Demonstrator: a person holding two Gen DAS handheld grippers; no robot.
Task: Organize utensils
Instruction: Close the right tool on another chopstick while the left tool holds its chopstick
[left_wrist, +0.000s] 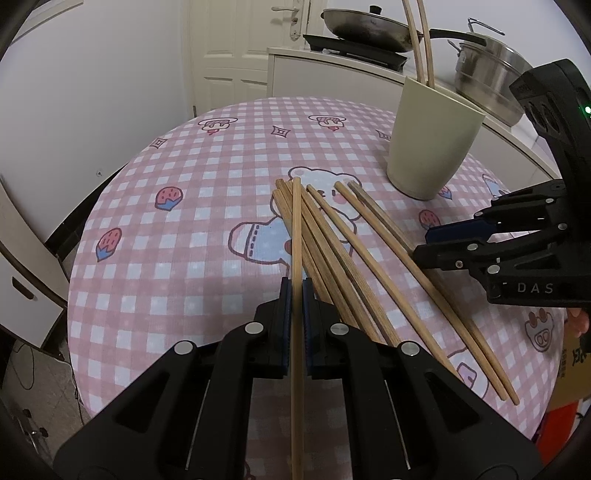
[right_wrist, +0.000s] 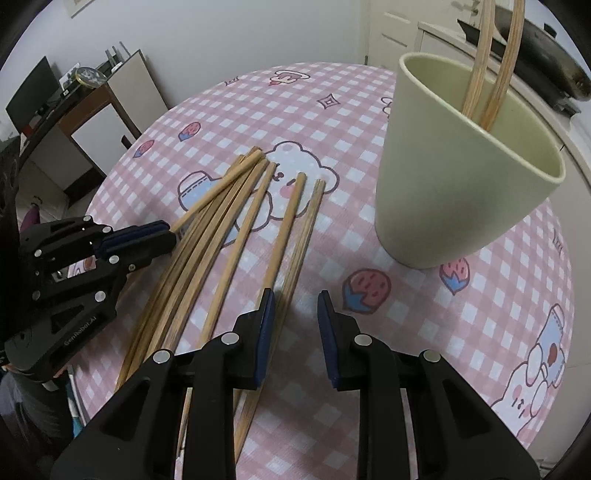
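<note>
Pink-and-white checked tablecloth (left_wrist: 177, 236) printed with bears and strawberries covered the round table on which the work took place. One chopstick (left_wrist: 296, 236) was clamped between the blue pads of the left gripper (left_wrist: 296, 291), its far end lifted over the loose chopsticks (left_wrist: 332, 251) fanned out on the cloth; in the right wrist view the same chopstick (right_wrist: 218, 188) ran from that gripper (right_wrist: 168, 230) toward the bear motif. The loose chopsticks (right_wrist: 236, 229) lay roughly parallel, their far tips bunched near the bear's head, with two set slightly apart on the cup side. The right gripper (right_wrist: 297, 314) hovered with its jaws spread and nothing between them, its left pad (right_wrist: 266, 332) just above the outermost chopstick; in the left wrist view the right gripper (left_wrist: 424, 243) reached in from the side over the same sticks. A pale green cup (right_wrist: 443, 199) stood upright on the cloth beyond the fan, holding two chopsticks (right_wrist: 495, 59) that leaned against its rim; the cup (left_wrist: 432, 140) appeared near the table's far edge. Behind it, a wok (left_wrist: 369, 26) and a steel pot (left_wrist: 491, 81) rested on a white counter (left_wrist: 332, 70).
</note>
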